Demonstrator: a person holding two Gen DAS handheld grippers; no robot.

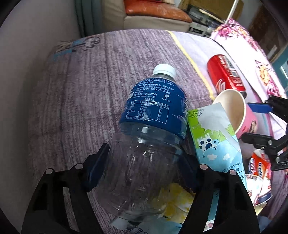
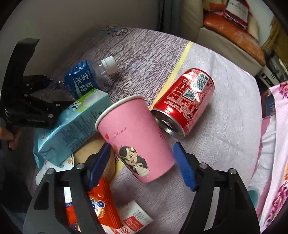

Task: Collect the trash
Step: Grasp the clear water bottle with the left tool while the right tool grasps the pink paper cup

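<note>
- The clear plastic bottle [image 1: 144, 115], blue label and white cap, lies on its side on the purple bedspread [image 1: 86, 86], cap pointing away, empty by the look of it.
- The left gripper [image 1: 144, 160] straddles the bottle's clear lower body; both blue pads sit right against its sides, so it looks gripped, though the contact itself is hard to confirm.
- Pressed against the bottle's right flank is a blue-and-green milk carton [image 1: 214, 136], creased and lying flat.
- Over to the pink paper cup [image 2: 136, 138]: it lies on its side, rim toward the carton, a cartoon figure printed on its wall.
- The right gripper [image 2: 142, 165] brackets the cup's base end, its jaws apart; the left pad is just beside the wall, the right pad stands clear with a visible gap, so no squeeze on it.
- Touching the cup's far side is a red soda can [image 2: 185, 100], also on its side, open top facing the camera.
- Near the right gripper's left finger, an orange snack wrapper [image 2: 102, 201] and a red-and-white packet [image 2: 135, 221] lie on the bedspread.
- A floral pink quilt [image 2: 277, 162] runs along the right edge.
- Beyond the bed, a beige armchair with an orange cushion [image 1: 154, 10].
</note>
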